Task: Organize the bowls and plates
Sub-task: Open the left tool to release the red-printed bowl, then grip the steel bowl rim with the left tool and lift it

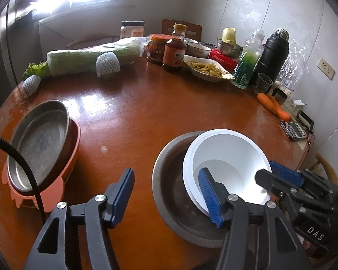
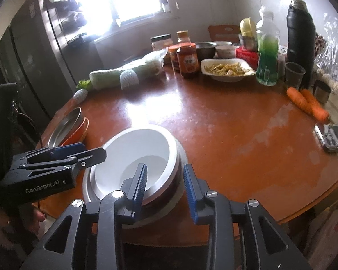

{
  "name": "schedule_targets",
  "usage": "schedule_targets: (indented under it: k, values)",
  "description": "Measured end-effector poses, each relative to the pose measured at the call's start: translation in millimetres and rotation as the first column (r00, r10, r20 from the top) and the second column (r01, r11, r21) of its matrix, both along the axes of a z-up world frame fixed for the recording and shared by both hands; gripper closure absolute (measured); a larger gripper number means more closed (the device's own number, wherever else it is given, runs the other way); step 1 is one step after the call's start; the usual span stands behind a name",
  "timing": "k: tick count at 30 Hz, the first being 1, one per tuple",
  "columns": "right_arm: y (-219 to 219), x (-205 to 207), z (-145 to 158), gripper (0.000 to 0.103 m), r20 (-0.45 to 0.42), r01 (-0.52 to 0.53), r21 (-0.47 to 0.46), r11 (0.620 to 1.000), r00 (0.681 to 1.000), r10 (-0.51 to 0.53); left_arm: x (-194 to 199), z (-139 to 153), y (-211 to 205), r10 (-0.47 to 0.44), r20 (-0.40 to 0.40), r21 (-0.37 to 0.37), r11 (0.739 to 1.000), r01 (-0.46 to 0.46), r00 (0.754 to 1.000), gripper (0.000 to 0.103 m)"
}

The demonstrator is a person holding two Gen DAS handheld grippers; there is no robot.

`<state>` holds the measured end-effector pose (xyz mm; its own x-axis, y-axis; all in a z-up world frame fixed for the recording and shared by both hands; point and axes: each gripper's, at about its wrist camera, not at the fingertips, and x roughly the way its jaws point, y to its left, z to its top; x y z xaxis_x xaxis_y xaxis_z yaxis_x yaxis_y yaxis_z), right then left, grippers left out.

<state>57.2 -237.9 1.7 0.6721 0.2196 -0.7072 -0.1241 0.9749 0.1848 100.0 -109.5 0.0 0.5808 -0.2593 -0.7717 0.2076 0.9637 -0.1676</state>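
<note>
Nesting appears done: white bowl (image 1: 227,164) sits tilted inside the steel bowl (image 1: 169,193) near the desk (image 1: 146,117) edge. Left gripper (image 1: 166,199) jaws spread, one finger over the rim; right gripper (image 2: 165,190) jaws parted astride the near rims, pinching nothing, likely a release.

Both tools are black plastic with triangular cut-outs in their arms and round silver screws at the pivots. The left gripper (image 1: 166,196) and the right gripper (image 2: 165,193) each carry ribbed blue pads (image 1: 208,199) on their fingers. White lettering reads "GenRobot.AI" on the left body and "DAS" on the right. A black cable (image 1: 22,168) trails from the left one.
</note>
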Motion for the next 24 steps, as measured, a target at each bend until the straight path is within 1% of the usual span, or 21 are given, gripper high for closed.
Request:
schedule_targets:
  k: [1,4,8,13,21,24]
  values:
    - [1,1,-2,0.067,-0.005,-0.001,0.000,1.000,1.000,0.001,1,-1,0,0.002,-0.001,-0.002,1.000,-0.002,1.000,0.043]
    - [3,4,-6,0.059,-0.016,-0.004,-0.003,1.000,1.000,0.004,2,-3,1,0.005,0.001,-0.005,1.000,-0.005,1.000,0.042]
    - [4,8,-10,0.054,-0.023,0.006,0.000,1.000,1.000,-0.006,3,-6,1,0.002,0.004,-0.008,1.000,-0.002,1.000,0.041]
    - [1,13,-13,0.051,-0.034,0.023,0.014,1.000,0.999,-0.023,3,-7,1,-0.005,0.006,-0.013,1.000,0.005,1.000,0.041]
    - [0,25,-26,0.049,-0.081,0.027,0.050,0.998,0.996,-0.022,9,-15,-2,-0.013,-0.014,-0.026,1.000,0.013,1.000,0.040]
    - [-1,29,-30,0.047,-0.093,0.026,0.063,0.998,0.995,-0.021,11,-18,-3,-0.016,-0.020,-0.029,0.999,0.015,1.000,0.039]
